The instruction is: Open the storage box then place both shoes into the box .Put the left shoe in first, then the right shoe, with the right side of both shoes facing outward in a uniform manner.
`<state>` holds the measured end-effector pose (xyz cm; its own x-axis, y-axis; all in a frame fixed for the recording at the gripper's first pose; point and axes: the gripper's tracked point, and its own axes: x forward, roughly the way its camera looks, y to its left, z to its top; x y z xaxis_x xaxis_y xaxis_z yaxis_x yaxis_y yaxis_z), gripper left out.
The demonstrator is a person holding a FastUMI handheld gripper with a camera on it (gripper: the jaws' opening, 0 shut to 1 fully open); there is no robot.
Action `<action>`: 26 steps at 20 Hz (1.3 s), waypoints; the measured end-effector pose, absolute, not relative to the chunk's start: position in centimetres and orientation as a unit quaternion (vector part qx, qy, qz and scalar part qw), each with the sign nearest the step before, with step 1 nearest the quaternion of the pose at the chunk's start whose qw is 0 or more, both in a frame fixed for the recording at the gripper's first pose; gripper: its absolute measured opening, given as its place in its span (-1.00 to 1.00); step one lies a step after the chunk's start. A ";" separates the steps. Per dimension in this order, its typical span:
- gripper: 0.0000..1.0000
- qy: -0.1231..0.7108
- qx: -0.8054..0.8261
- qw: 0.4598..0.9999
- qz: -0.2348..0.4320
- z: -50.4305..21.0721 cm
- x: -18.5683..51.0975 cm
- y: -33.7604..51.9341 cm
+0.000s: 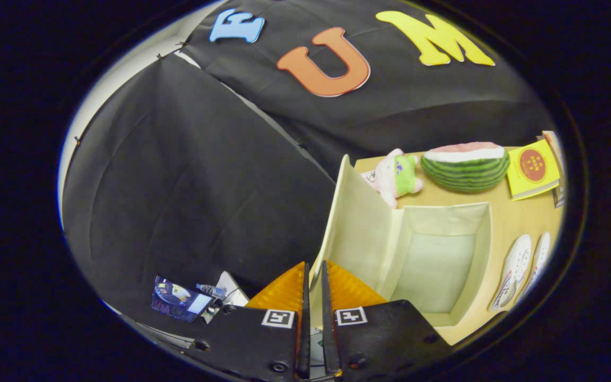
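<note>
Tool (316, 276) pinches narrow on the raised lid (356, 233) of the storage box (478, 265), both fingers pressing its edge. Box stands open on the wooden surface (523, 217). Two white shoes (520, 268) lie just beside it; plush toy (398, 175), watermelon (464, 165) and yellow book (533, 170) sit beyond.

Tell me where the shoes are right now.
In the gripper view, the pair of white shoes lies on the wooden table, right of the open storage box, beyond the gripper holding the lid.
</note>
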<state>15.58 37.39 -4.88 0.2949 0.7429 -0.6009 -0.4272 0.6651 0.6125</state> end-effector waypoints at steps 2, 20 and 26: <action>-0.26 0.484 0.142 0.785 0.359 -6.4 14.5 38.1; 0.56 0.574 -0.093 0.811 0.072 -20.6 15.4 13.4; 0.57 0.608 -0.064 0.792 0.011 -25.4 17.1 4.7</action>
